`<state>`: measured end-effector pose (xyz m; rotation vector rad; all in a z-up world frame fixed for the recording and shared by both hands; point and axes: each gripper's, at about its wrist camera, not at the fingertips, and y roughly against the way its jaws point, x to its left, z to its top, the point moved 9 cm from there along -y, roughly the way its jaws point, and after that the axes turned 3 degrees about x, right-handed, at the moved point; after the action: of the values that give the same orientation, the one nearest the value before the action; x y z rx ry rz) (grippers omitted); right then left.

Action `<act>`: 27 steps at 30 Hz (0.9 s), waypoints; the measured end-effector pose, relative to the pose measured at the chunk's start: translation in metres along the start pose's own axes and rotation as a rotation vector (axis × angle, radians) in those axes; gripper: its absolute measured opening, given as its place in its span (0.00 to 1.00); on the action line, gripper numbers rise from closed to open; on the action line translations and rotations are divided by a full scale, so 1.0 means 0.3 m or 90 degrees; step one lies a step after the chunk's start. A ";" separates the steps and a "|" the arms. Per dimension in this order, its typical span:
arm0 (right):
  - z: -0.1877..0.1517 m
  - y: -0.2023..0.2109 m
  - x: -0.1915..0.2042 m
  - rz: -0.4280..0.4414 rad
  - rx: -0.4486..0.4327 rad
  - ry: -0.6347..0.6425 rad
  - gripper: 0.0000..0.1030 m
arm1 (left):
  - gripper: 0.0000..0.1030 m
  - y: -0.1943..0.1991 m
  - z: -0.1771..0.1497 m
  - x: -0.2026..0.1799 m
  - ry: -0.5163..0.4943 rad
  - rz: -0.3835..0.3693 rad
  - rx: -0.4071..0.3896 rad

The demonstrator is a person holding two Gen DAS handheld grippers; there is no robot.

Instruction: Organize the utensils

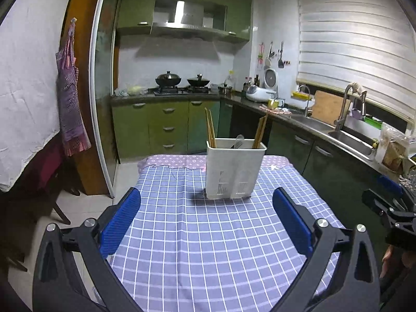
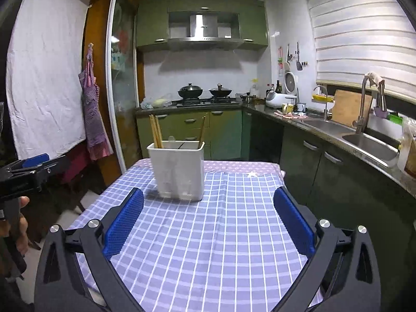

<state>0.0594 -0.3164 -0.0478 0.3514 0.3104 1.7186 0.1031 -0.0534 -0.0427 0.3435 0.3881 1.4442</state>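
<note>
Chopsticks (image 1: 210, 127) upright in white caddy (image 1: 234, 169) near table's (image 1: 208, 247) far edge: light, stiff, slick; best pinched mid-shaft. Left gripper (image 1: 206, 221), right gripper (image 2: 208, 221) both spread, empty.

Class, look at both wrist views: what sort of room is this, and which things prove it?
Very likely a home kitchen: two black lidded woks sit on a gas hob, a stainless steel sink runs along the counter, and green cupboards line the walls.

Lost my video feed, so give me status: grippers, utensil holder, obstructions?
Left gripper and right gripper open, empty. White plastic utensil holder upright on checked tablecloth, wooden chopsticks inside. Nothing in the way.
</note>
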 end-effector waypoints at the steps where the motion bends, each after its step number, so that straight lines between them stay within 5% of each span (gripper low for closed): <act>1: -0.004 0.023 0.006 -0.004 -0.002 -0.002 0.96 | 0.94 0.030 -0.005 -0.004 -0.005 0.001 -0.001; 11: -0.035 0.180 0.004 -0.034 -0.027 -0.002 0.96 | 0.94 0.147 -0.035 0.014 -0.002 0.007 -0.012; 27: -0.035 0.176 0.055 -0.021 -0.021 0.012 0.96 | 0.94 0.162 -0.067 0.045 0.008 0.014 0.002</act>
<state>0.0049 -0.3093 -0.0355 0.3041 0.2994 1.6935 0.0520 -0.0352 -0.0393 0.3418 0.3977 1.4685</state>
